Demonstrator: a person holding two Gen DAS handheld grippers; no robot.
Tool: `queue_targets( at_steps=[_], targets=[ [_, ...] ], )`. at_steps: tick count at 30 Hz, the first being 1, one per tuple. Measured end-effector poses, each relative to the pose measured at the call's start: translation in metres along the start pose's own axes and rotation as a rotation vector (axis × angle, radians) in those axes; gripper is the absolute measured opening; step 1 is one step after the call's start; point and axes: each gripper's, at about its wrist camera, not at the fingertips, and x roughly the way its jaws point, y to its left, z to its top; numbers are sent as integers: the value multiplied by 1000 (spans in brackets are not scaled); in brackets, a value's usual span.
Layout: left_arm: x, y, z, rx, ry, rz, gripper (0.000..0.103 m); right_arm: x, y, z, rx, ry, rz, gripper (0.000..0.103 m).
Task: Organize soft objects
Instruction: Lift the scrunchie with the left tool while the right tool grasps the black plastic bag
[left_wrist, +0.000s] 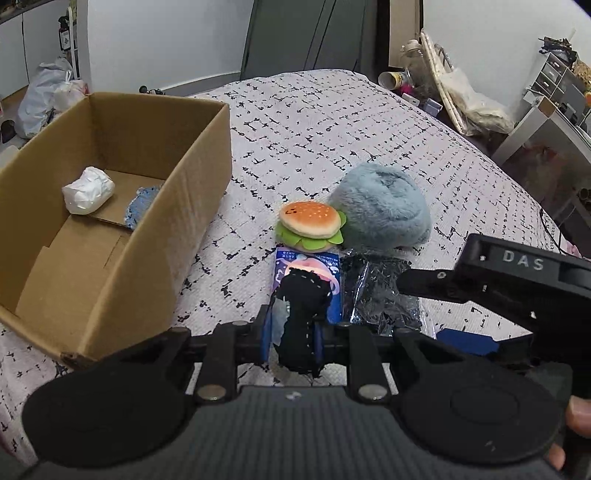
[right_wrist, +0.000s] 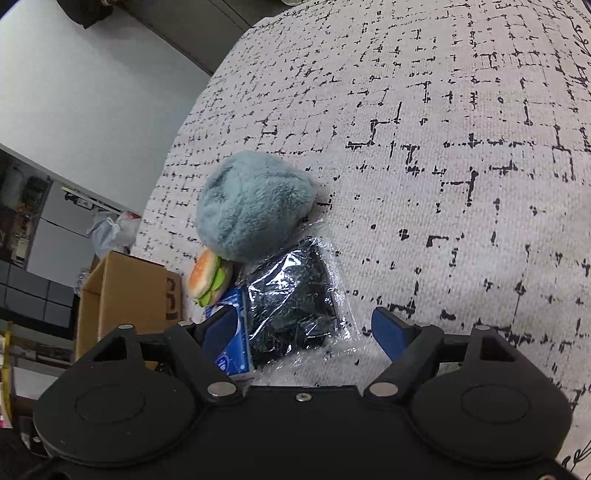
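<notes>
Clamped tight in the left gripper (left_wrist: 295, 328), a black stitched fabric piece (left_wrist: 303, 317) dangles, limp and light. Right gripper (right_wrist: 306, 332), jaws apart, straddles the crinkly, slippery-looking plastic-wrapped dark bundle (right_wrist: 295, 295); cardboard box (left_wrist: 110, 206) waits at ten o'clock.

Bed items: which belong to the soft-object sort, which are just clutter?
Job: black fabric piece in left gripper, burger plush, blue furry plush, wrapped black bundle, blue packet, cardboard box.
Clutter: plastic bags, drawer unit.
</notes>
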Motion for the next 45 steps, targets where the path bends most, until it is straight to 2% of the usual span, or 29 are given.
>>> queue_targets(
  at_steps=[5, 7, 9, 10, 11, 12, 15, 20, 31, 45],
  targets=[
    [1, 2, 0, -3, 5, -11, 21, 7, 7, 0, -42, -8, -23, 79],
    [-1, 4, 0, -4, 5, -15, 21, 9, 12, 0, -69, -16, -40, 71],
    [-3, 5, 1, -4, 3, -17, 21, 10, 14, -1, -97, -23, -88, 40],
    [-4, 5, 1, -4, 2, -18, 21, 9, 13, 0, -97, -24, -112, 31],
    [-5, 5, 2, -4, 0, -18, 21, 8, 11, 0, -89, -22, -120, 18],
    [-7, 6, 3, -4, -3, -19, 21, 7, 8, 1, -74, -17, -114, 11],
    [-12, 6, 5, -1, -11, -21, 21, 2, 2, 0, -42, -5, -87, 5],
    [-26, 4, 8, 2, -25, -29, 21, -15, 8, -6, -44, -29, -15, 1],
    [-66, 4, 12, 19, -82, -21, 21, -56, -10, -12, 116, -61, 165, 0],
    [-109, 12, 20, 34, -135, -18, 21, -102, -4, -19, 113, -167, 237, 0]
  ],
)
